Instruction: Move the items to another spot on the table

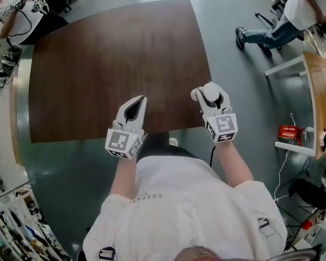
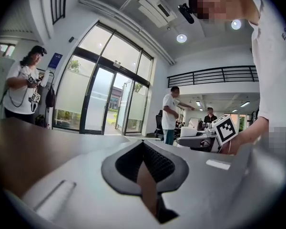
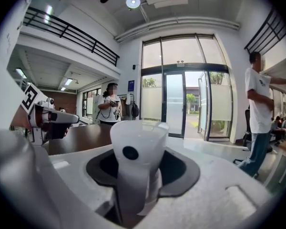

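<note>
While a person in a white shirt (image 1: 19, 12) stood past the far left corner of the dark brown counter (image 1: 108, 64), the left gripper (image 1: 139, 100) hung over the counter's near edge. Its jaws met at the tips with nothing between them, and only a sliver of brown wood showed through the gap behind the black pads (image 2: 159, 163). To its right and well apart from it, the right gripper (image 1: 210, 98) also reached over the near edge. Its jaws were clamped partway on a white item (image 3: 136, 144), a smooth, rounded plastic piece with a small black dot on its face, standing upright between them. That item was close to the counter's near right corner. It looked lifted just clear of the wood, though the angle left that unsure. Farther right, off the counter, a red box (image 1: 289, 132) sat beside a lighter wooden top (image 1: 315, 91).
</note>
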`<state>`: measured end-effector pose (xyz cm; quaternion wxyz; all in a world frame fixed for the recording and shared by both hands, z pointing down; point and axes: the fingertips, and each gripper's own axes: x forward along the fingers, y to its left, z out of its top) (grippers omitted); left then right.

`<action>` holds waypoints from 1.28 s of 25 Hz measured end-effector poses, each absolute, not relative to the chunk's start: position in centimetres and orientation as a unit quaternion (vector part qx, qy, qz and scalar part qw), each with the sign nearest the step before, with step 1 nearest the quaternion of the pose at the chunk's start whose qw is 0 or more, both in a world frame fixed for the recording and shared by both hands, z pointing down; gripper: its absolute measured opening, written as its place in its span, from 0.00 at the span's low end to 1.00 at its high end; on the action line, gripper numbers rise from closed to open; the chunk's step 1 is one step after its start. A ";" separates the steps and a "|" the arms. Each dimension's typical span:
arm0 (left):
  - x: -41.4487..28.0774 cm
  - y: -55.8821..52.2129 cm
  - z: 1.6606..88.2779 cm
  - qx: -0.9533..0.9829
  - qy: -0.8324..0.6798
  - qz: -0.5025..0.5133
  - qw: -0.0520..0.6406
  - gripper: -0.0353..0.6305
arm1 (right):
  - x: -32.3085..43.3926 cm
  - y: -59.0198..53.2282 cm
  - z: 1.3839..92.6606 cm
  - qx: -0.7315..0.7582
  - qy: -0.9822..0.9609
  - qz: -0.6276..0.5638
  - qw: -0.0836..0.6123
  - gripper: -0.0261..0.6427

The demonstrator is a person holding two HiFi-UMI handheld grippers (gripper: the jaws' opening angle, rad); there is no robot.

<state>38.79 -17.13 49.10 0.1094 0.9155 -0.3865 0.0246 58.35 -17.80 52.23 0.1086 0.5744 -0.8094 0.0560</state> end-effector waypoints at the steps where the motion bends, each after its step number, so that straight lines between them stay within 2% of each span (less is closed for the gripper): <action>1: 37.9 -16.6 49.1 0.910 -0.400 0.025 0.109 0.08 | 57.6 -17.7 52.1 0.564 -0.817 0.054 0.108 0.30; 9: 29.4 -13.1 47.8 0.860 -0.498 -0.011 0.113 0.08 | 49.6 -18.0 52.1 0.477 -0.870 0.051 0.110 0.30; 16: 17.4 -9.6 48.0 0.805 -0.583 -0.021 0.107 0.08 | 37.7 -18.9 52.5 0.402 -0.906 0.042 0.122 0.30; 25: -4.9 -2.1 44.8 0.720 -0.687 -0.046 0.084 0.08 | 15.0 -16.9 49.8 0.310 -0.944 0.048 0.105 0.30; 32: -16.8 2.4 41.2 0.672 -0.736 -0.049 0.066 0.08 | 0.6 -15.5 47.2 0.248 -0.962 0.026 0.109 0.30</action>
